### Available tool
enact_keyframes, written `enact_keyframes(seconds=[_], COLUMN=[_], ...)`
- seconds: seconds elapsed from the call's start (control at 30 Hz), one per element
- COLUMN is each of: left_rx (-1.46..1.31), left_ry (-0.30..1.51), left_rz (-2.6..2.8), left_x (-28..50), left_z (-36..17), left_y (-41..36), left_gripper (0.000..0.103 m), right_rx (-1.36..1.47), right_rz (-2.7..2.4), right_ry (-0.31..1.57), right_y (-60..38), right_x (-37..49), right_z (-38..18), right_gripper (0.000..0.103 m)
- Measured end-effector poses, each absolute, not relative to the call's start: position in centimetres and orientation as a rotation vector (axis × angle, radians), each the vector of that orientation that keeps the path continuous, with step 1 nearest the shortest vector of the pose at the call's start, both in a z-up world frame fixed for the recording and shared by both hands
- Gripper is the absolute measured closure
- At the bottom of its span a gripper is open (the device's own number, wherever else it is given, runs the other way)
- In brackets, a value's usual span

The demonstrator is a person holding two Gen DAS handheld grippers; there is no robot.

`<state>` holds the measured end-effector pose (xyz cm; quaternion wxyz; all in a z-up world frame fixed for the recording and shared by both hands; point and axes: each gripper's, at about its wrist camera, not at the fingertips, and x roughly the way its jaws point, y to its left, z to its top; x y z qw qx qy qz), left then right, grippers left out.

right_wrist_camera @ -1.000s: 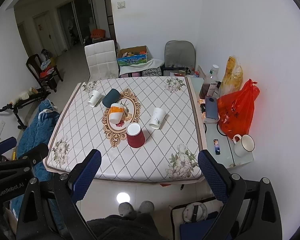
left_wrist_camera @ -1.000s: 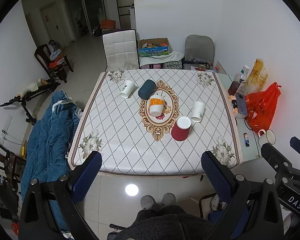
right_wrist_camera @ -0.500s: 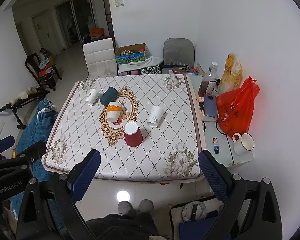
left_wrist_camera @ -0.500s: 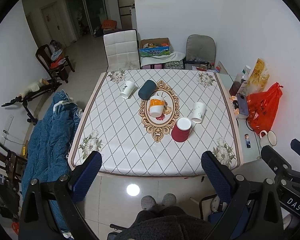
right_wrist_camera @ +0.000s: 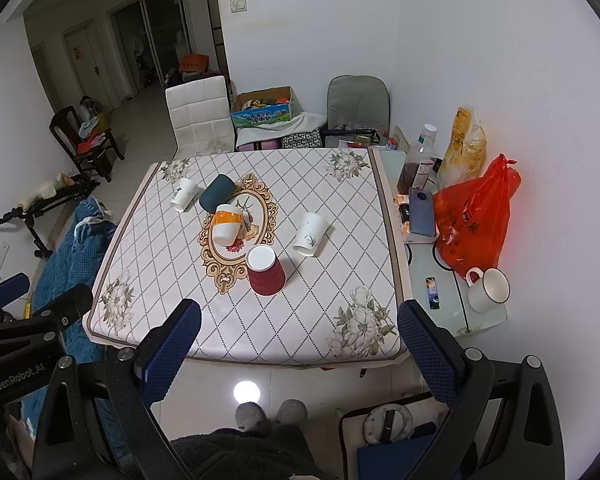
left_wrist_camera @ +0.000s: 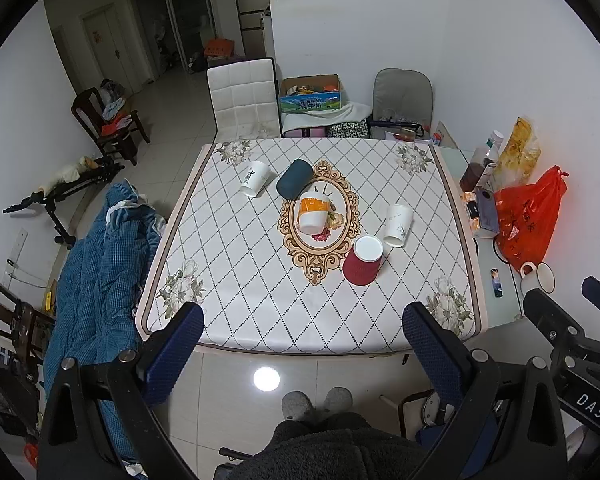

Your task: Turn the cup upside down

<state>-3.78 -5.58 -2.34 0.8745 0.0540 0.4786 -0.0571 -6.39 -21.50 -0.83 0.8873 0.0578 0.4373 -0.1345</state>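
Cut off at the bottom edge: dark fleece clothing. Too small to read: print on the cardboard box. Hidden behind the red bag: side-shelf contents.

— Surface?
— Square table under a diamond-pattern cloth with an oval motif at centre.
— Items on it?
— Five cups: red cup upside down; orange-banded cup, dark blue cup and two white cups lying on their sides.
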Motion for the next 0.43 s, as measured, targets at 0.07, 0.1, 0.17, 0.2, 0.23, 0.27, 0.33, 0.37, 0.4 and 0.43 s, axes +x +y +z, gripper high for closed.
enact_keyframes(seconds=[0.07, 0.1, 0.17, 0.2, 0.23, 0.27, 0.33, 0.37, 0.4, 0.43], left_rx=[0.11, 0.11, 0.111, 0.109, 0.11, 0.11, 0.109, 0.109, 0.108, 0.108], left_ry=[1.002, 1.002, 0.999, 0.998, 0.998, 0.999, 1.0, 1.0, 1.001, 1.001], left_rz=[-0.117, -0.116, -0.118, -0.116, -0.117, -0.117, -0.114, -0.114, -0.113, -0.113], left_x=[-3.72, -3.76, -3.71, -3.72, -3.72, -3.67, -3.64, -3.64, -3.63, -3.65], left_z=[-2.36, -2.39, -2.34, -2.38, -2.37, -2.39, -2.45, -2.45, -2.53, -2.51], left_y=[-5.63, -5.65, -5.62, -5.64, -5.63, -5.63, -5.59, -5.54, -5.54, -5.5], left_gripper=[0.001, 0.001, 0.001, 0.001, 0.001, 0.001, 0.001, 0.001, 0.001, 0.001], right_rx=[0.12, 0.121, 0.122, 0.12, 0.121, 0.122, 0.122, 0.123, 0.124, 0.124], right_rz=[-0.279, -0.28, -0.278, -0.277, -0.278, -0.277, -0.276, -0.276, -0.276, -0.277], right_ry=[0.91, 0.911, 0.912, 0.913, 0.912, 0.913, 0.914, 0.914, 0.914, 0.914], right_y=[-21.49, -21.58, -21.57, -21.55, -21.58, -21.56, -21.5, -21.54, -21.46, -21.56], right_x=[-6.41, -6.24, -6.21, -5.96, -5.94, -5.95, -5.77, -5.74, -5.79, -5.69], right_z=[-0.88, -0.88, -0.98, -1.11, -1.1, -1.15, -1.21, -1.19, -1.28, -1.16], right_gripper=[0.003, 0.003, 0.003, 0.003, 0.003, 0.003, 0.003, 0.003, 0.003, 0.003])
